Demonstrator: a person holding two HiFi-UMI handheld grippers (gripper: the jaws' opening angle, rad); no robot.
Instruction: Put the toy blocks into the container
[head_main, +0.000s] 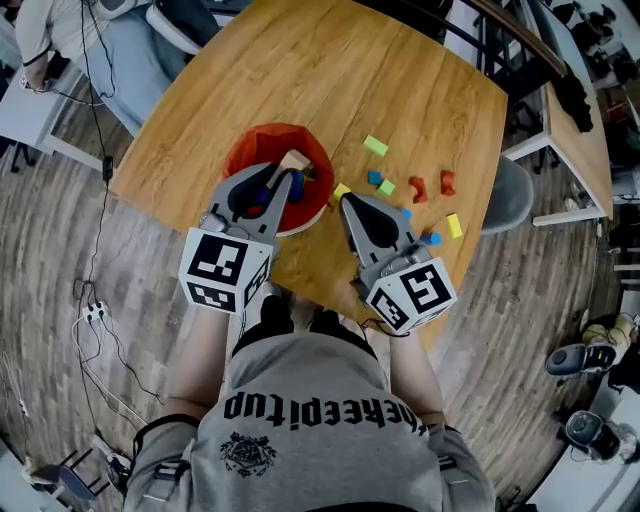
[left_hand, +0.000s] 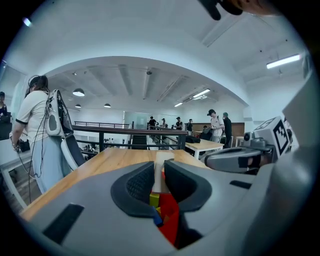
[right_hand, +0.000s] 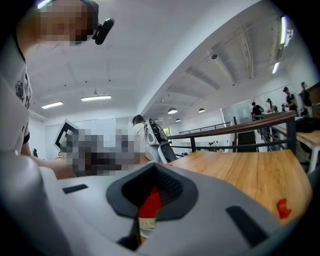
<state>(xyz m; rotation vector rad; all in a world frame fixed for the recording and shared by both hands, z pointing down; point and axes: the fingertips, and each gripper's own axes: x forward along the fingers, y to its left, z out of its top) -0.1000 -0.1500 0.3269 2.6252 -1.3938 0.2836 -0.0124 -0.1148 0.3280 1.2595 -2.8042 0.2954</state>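
Observation:
A red bowl (head_main: 252, 152) stands on the round wooden table (head_main: 330, 80). My left gripper (head_main: 289, 172) hangs over the bowl's right side, shut on a pale wooden block (head_main: 294, 160). In the left gripper view that block (left_hand: 159, 172) fills the gap between the jaws, with the bowl (left_hand: 171, 216) and a yellow block (left_hand: 154, 200) below. My right gripper (head_main: 344, 199) is shut and holds nothing, its tips beside a yellow block (head_main: 339, 189) just right of the bowl. Between its jaws the right gripper view shows only a sliver of the red bowl (right_hand: 150, 201).
Loose blocks lie right of the bowl: a green one (head_main: 375, 146), a blue one (head_main: 374, 178), two red ones (head_main: 417, 189) (head_main: 447, 182), a yellow one (head_main: 454, 225). A chair (head_main: 505, 200) is at the table's right edge, and a person (head_main: 70, 40) sits at the far left.

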